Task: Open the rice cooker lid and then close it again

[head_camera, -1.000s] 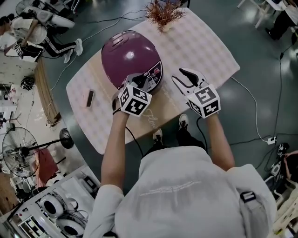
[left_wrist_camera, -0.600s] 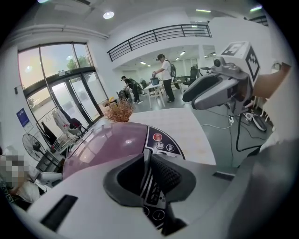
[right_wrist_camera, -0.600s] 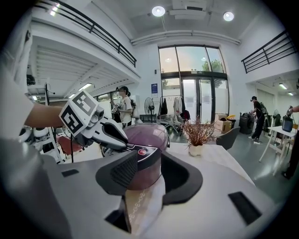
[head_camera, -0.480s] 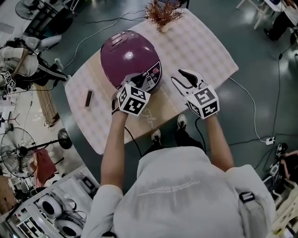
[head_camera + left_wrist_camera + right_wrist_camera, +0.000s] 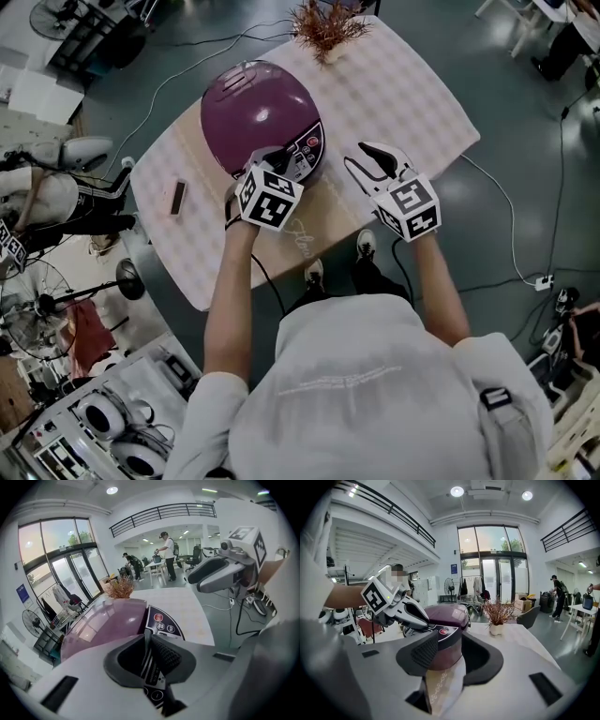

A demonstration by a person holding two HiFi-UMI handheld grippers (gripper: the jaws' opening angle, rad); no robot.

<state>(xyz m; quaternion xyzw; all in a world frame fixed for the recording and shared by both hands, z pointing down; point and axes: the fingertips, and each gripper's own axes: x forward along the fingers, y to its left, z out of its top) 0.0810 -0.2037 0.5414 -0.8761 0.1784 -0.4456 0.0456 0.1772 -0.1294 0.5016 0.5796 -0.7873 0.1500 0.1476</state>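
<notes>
A purple rice cooker (image 5: 258, 112) stands on the checked table (image 5: 412, 84) with its lid down. My left gripper (image 5: 269, 157) rests at the cooker's front, tips over the dark control panel (image 5: 161, 620). Its jaws have just been closing and now stand almost together. Nothing is gripped between them; only a sliver of panel shows in the gap in the left gripper view (image 5: 147, 637). My right gripper (image 5: 362, 157) hovers over the table to the right of the cooker, apart from it. It is open and empty, and in the right gripper view the cooker (image 5: 447, 616) shows between its jaws.
A vase of dried twigs (image 5: 323, 28) stands at the table's far edge. A small dark bar (image 5: 180, 197) lies on the table left of the cooker. Cables cross the floor, and the table's near edge runs just below both grippers.
Both grippers and the cooker keep their places. A person on the floor at the left has moved down the picture.
</notes>
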